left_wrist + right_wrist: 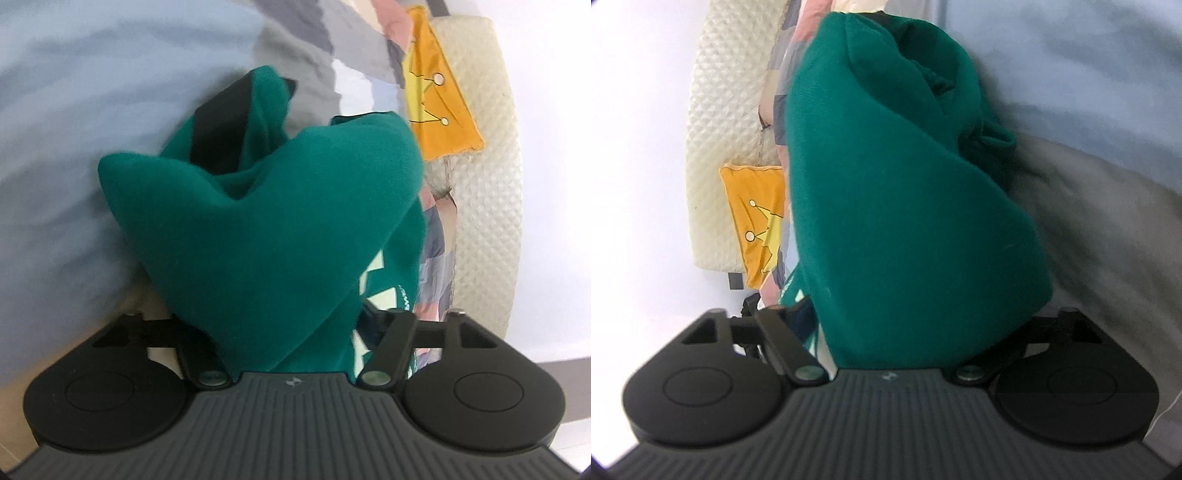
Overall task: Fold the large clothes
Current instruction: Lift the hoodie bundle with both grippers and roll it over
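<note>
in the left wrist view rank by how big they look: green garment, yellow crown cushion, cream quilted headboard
1. green garment: fills the middle of the view, though it hangs right at the camera, so nearness inflates it.
2. cream quilted headboard: a tall strip on the right edge.
3. yellow crown cushion: the smallest patch, partly hidden by the garment.

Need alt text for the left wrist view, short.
A bunched green garment fills the centre, draped between the fingers of the left hand-held gripper, whose tips it hides. Pale blue bedding lies behind on the left; on the right, a yellow cushion with a crown print against a cream quilted headboard.
</note>
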A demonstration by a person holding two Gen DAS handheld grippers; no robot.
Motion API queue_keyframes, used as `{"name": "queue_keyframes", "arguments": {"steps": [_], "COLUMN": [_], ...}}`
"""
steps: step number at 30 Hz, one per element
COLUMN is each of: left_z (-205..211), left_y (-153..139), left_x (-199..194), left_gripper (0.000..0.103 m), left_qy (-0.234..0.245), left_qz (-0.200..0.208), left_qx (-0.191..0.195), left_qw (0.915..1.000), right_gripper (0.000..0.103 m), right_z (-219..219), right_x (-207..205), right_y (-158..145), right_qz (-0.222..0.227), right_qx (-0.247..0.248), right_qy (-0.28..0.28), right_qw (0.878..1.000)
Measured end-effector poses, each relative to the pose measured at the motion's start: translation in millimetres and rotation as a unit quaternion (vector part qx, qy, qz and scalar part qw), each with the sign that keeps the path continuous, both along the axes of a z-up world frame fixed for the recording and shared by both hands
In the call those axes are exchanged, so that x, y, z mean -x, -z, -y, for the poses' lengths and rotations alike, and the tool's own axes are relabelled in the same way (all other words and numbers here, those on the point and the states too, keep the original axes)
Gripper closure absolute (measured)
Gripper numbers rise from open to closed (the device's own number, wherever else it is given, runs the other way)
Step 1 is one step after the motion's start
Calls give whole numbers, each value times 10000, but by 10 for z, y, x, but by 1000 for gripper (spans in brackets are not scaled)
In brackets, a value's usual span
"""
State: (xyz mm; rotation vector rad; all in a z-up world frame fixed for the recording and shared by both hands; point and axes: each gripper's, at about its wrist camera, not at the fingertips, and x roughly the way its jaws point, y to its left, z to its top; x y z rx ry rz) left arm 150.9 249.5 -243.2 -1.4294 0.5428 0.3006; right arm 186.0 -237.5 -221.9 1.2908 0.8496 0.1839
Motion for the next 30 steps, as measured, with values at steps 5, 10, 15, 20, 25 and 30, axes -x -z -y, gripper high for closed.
{"name": "queue_keyframes", "arguments": {"steps": [5,10,15,20,25,30], "left_z": [11,-10,24,108,274,575], "left_y": [-162,-467,-794,-1116,-1445,-1816], "left_x": [-14,-9,-48,-239,-525,-1094], "left_gripper": [55,62,64,65,65,65], "left_qy": [137,320,479,711,961,1355], "left_qz": [116,532,670,886,1172,1287], "left_qx": [-356,-544,-813,-1023,-1070,-1293], "left_qw": [9992,9966,9933,9882,9826,9738], "right_gripper": [49,59,62,63,63,63], "right_z": [-46,17,130,251,482,808], "right_x": [-59,-70,-22,-95,-211,-445], "right_y": [-166,-413,-633,-902,-1242,-1558], "right_qz": [323,812,1175,1556,1913,2157], "right_qx": [227,245,198,133,222,375], "right_qy": [-161,-441,-666,-709,-671,-539], "right_qw": [9991,9954,9906,9852,9790,9742]}}
